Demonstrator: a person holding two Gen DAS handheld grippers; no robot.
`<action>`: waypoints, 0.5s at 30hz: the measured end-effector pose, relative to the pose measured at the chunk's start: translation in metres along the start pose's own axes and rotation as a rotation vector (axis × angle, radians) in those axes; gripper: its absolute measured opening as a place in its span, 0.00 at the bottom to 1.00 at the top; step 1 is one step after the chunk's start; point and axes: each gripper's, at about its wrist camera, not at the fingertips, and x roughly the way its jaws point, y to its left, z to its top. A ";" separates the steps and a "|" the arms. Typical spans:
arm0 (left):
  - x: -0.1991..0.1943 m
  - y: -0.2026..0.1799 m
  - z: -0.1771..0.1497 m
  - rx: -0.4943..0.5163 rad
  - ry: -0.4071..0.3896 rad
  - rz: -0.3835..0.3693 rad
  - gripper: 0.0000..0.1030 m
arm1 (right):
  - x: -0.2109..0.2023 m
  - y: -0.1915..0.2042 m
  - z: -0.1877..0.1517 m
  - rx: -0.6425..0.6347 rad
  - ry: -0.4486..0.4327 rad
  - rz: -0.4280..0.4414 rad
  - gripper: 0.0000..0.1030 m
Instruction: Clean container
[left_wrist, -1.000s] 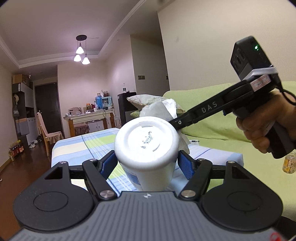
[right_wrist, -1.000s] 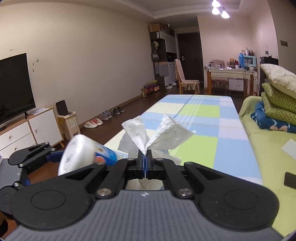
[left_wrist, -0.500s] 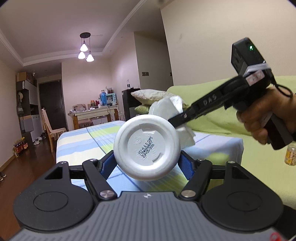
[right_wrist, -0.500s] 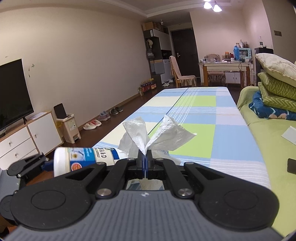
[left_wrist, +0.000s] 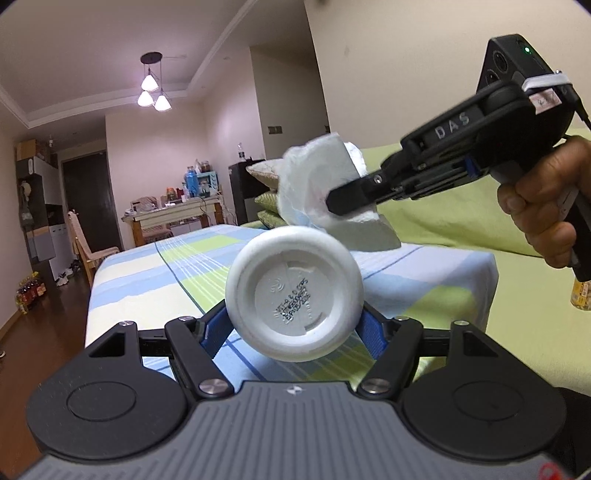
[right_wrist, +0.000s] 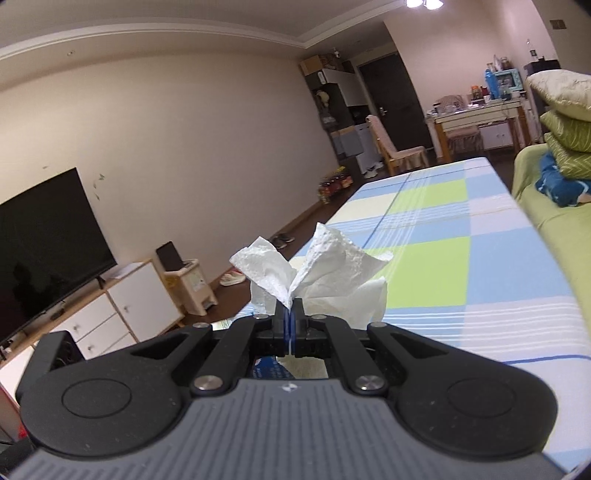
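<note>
Above the near end of the checked bench (left_wrist: 155, 273) we hold the white container (left_wrist: 293, 295) on its side, its base turned toward our left camera, with the fingers of the left gripper (left_wrist: 293, 326) clamped on its two flanks by their blue pads. Our right gripper (right_wrist: 289, 315) has its fingers pressed together on a crumpled white tissue (right_wrist: 325, 269), which fans out ahead of them. From the left camera, that tissue hangs just above and behind the upper edge of the container; we cannot tell whether it touches the plastic or only hovers beside it.

As for progress, we judge the task to be mid-way at most: both things are in hand and brought close, so the picking up is done. The base we can see looks plain white with only its printed stamp, but whether the sides have been wiped we cannot say from here. Wiping round the body, and setting the container down, appear to be what is left.

Around us, a green sofa (left_wrist: 461, 206) runs along the right of the bench, with stacked pillows (right_wrist: 565, 122) at its far end. A dark television (right_wrist: 48, 243) on a white cabinet stands against the left wall, and a small bin sits beside it. A cluttered table and a wooden chair stand at the far end. Nothing lies between tissue and container.
</note>
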 end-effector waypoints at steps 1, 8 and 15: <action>0.001 -0.001 -0.001 0.002 0.005 -0.002 0.69 | 0.003 0.000 -0.001 0.002 0.002 0.008 0.00; -0.002 -0.005 -0.007 -0.012 0.029 -0.003 0.69 | 0.014 0.003 -0.008 -0.007 0.015 0.014 0.00; -0.023 -0.005 -0.004 -0.082 0.000 0.041 0.72 | 0.011 0.002 -0.005 -0.005 0.006 0.013 0.00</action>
